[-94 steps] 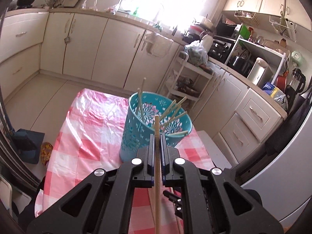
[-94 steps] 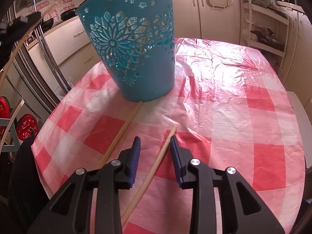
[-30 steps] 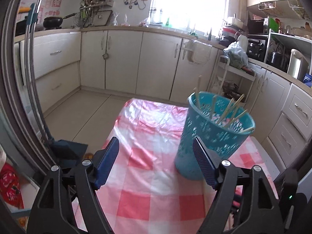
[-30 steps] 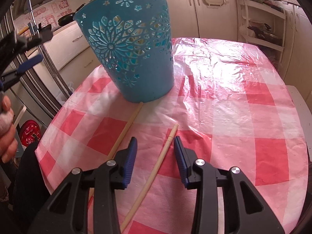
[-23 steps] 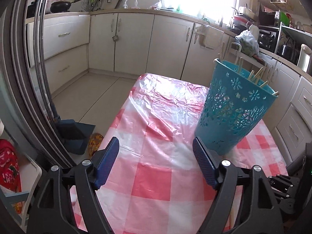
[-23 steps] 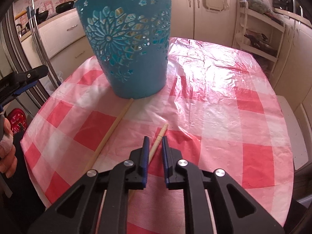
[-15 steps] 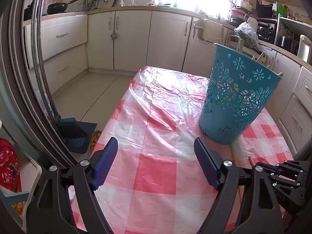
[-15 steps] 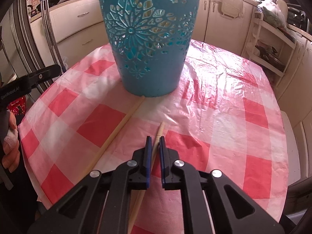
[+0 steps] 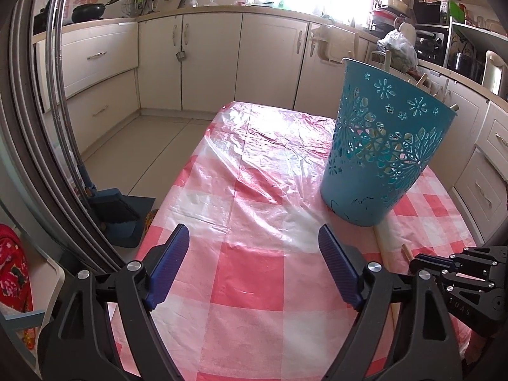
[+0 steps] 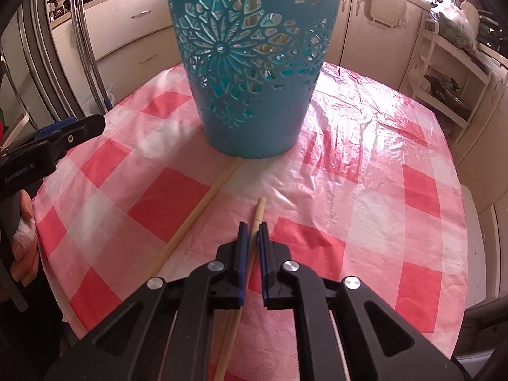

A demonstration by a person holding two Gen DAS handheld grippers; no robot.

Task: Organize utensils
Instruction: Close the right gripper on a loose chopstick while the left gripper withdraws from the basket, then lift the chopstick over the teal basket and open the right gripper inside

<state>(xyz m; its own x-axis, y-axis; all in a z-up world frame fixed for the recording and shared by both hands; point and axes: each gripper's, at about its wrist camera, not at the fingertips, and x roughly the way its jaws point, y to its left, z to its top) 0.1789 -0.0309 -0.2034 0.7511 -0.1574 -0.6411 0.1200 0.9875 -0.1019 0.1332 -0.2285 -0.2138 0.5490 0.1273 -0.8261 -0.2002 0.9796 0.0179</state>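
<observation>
A teal cut-out basket point(image 9: 381, 146) point(image 10: 254, 63) stands on the red-and-white checked tablecloth point(image 9: 254, 317) with several wooden chopsticks point(image 9: 420, 79) poking out of its top. Two more chopsticks lie in front of it. My right gripper point(image 10: 250, 227) is shut on the nearer chopstick point(image 10: 258, 209), whose tip juts past the pads. The longer chopstick point(image 10: 197, 212) lies to its left, with its far end at the basket's foot. My left gripper point(image 9: 250, 238) hovers low over the cloth to the left of the basket. Its jaws are opening, with nothing between them.
In the left wrist view the right gripper point(image 9: 412, 258) shows at the lower right. A broom and dustpan point(image 9: 117, 209) stand on the floor left of the table, beside steel bars point(image 9: 63, 127). A hand with a bandaged finger point(image 10: 23, 247) is at the table's left edge.
The right jaws closed onto the nearer chopstick. The left gripper sank toward the table, so the basket now looms higher, and its jaws spread a little wider.
</observation>
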